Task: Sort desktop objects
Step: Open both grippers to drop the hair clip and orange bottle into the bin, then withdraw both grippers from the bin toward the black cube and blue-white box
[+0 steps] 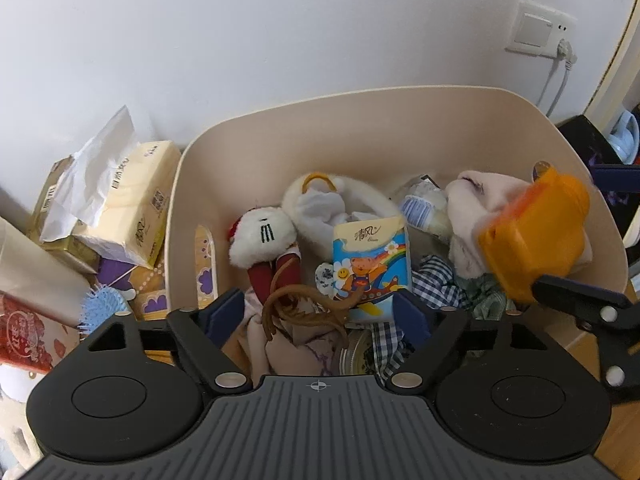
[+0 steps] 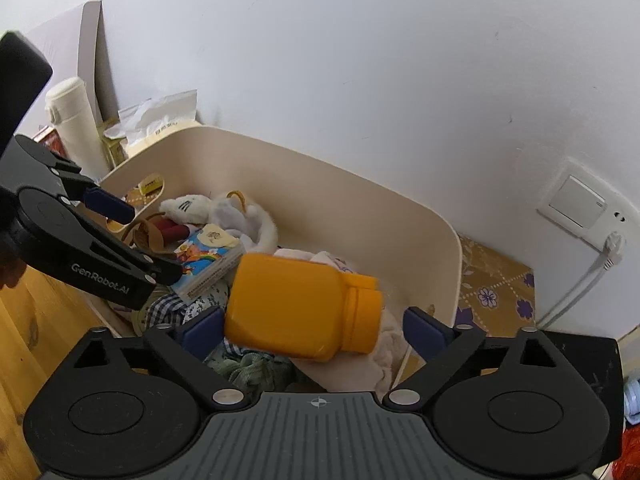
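Observation:
A beige bin [image 1: 400,120] [image 2: 360,200] holds a white plush doll [image 1: 260,236], a colourful tissue pack [image 1: 370,264] [image 2: 208,256], brown cord [image 1: 304,304], checked cloth [image 1: 436,284], pink cloth and a white bottle [image 1: 424,208]. An orange bottle [image 2: 300,304] [image 1: 532,236] lies on its side between my right gripper's [image 2: 316,326] open fingers, over the bin; the right pad is clear of it and it looks blurred. My left gripper [image 1: 320,316] is open and empty above the bin's near side; it also shows in the right wrist view [image 2: 136,236].
Left of the bin lie tissue packs [image 1: 136,204], a blue hairbrush [image 1: 100,308] and a red box [image 1: 24,332]. A cream thermos [image 2: 76,128] stands behind. A wall socket with a plug [image 1: 540,28] [image 2: 580,208] is on the right wall. A patterned mat [image 2: 496,280] lies right of the bin.

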`<state>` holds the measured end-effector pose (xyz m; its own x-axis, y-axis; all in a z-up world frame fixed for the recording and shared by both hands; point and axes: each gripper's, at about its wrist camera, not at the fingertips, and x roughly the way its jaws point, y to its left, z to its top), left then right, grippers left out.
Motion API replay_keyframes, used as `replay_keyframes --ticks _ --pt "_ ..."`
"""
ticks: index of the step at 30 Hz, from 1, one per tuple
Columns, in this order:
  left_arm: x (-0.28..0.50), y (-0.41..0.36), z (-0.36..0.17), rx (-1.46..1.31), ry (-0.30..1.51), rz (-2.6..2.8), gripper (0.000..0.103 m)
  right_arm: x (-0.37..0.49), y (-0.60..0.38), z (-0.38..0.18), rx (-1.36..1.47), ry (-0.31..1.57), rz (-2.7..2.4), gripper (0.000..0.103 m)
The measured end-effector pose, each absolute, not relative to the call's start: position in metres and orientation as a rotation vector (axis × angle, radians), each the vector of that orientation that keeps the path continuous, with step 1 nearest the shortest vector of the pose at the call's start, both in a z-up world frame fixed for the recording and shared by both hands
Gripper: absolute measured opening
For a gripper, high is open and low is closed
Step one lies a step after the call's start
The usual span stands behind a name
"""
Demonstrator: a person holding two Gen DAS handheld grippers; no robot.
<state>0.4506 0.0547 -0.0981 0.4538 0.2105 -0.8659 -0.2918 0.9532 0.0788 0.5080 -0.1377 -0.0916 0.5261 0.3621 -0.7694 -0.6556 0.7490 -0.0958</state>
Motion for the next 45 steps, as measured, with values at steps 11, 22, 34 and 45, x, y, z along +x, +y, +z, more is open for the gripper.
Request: replay_keyframes --ticks 11,22,34,45 --pt "0.437 0.043 -0.076 -0.073 1.014 0.325 0.085 0.489 -0.156 -0.074 -0.324 0.777 0.601 0.103" --pt "0.413 0.025 -0.046 -0.072 0.955 0.340 0.085 0.469 -0.179 -0.049 -0.250 0.745 0.570 0.103" --pt "0.373 0.005 -0.018 -0.061 0.916 0.334 0.085 0.431 -0.202 -0.024 -0.239 0.645 0.591 0.103" --pt "0.328 -0.012 -0.011 -0.078 0.893 0.348 0.085 0.408 -0.233 -0.020 -0.211 0.643 0.596 0.103"
